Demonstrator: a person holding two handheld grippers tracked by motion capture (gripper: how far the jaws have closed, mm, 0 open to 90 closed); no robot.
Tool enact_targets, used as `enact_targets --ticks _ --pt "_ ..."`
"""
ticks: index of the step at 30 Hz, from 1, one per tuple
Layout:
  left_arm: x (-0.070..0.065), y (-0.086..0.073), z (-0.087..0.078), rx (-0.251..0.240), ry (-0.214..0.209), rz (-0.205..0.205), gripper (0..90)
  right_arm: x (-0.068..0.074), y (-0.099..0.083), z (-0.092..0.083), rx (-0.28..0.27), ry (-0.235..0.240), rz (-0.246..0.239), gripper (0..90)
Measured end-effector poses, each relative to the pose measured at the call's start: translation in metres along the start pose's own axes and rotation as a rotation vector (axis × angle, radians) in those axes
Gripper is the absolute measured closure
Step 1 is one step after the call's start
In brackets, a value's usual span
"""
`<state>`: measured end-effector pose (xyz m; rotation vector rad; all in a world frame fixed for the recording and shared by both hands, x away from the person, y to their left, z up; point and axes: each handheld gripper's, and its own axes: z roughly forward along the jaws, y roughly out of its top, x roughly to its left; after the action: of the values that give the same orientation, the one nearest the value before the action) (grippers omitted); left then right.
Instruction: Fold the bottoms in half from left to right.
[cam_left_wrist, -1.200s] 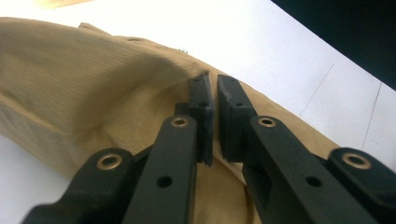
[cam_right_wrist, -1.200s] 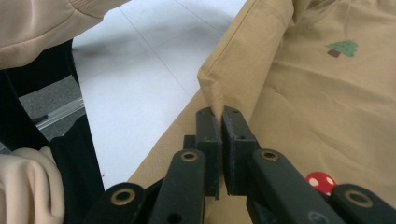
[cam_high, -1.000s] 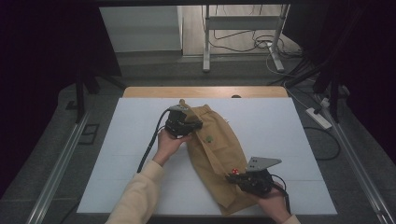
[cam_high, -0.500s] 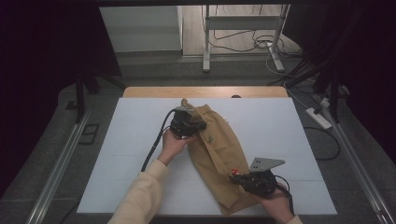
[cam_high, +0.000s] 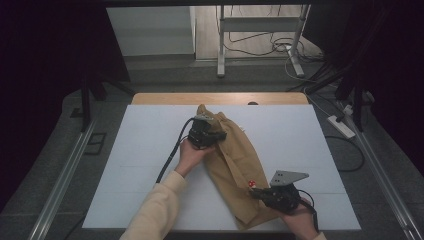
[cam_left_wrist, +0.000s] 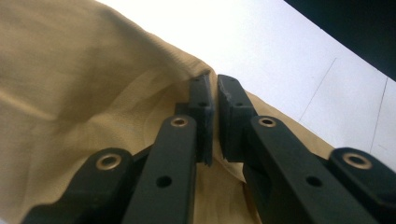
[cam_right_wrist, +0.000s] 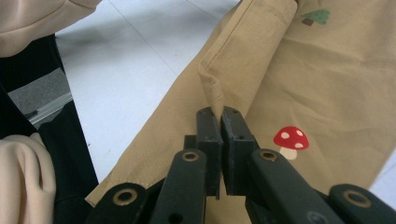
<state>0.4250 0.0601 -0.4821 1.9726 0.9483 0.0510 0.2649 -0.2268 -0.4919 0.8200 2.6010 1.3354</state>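
Because the tan cloth shorts (cam_high: 235, 165) lie slack and diagonal across the white table (cam_high: 150, 135), they should handle as light, soft and floppy, sagging wherever unsupported. The left gripper (cam_left_wrist: 212, 93) pinches a fold near the far end, and the right gripper (cam_right_wrist: 220, 114) clamps a raised seam beside the red mushroom print (cam_right_wrist: 290, 139). These 2 edge grips suit it; hems slip least.

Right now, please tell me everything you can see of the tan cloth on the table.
The tan cloth looks like thin woven fabric with stitched hems, printed with a red mushroom and a small green tree. It lies folded and slanted on the white table. The left claw pinches its far end and the right claw a raised fold near its near end.
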Motion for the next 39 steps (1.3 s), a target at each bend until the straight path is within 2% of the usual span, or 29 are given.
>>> enact_targets --ticks 10,24,35,39 --pt "-0.001 -0.001 0.012 0.014 -0.006 0.000 84.2 -0.002 -0.005 -0.003 0.008 -0.013 0.008 86.6" --pt "0.001 0.000 0.031 0.032 -0.014 -0.012 83.9 -0.008 -0.012 -0.005 0.017 -0.042 0.046 86.4" --pt "0.000 0.000 0.035 0.036 -0.017 -0.008 82.9 -0.009 -0.013 -0.005 0.024 -0.049 0.040 86.3" --pt "-0.001 0.001 0.034 0.031 -0.020 -0.009 82.8 -0.010 -0.013 -0.009 0.021 -0.058 0.051 86.3"
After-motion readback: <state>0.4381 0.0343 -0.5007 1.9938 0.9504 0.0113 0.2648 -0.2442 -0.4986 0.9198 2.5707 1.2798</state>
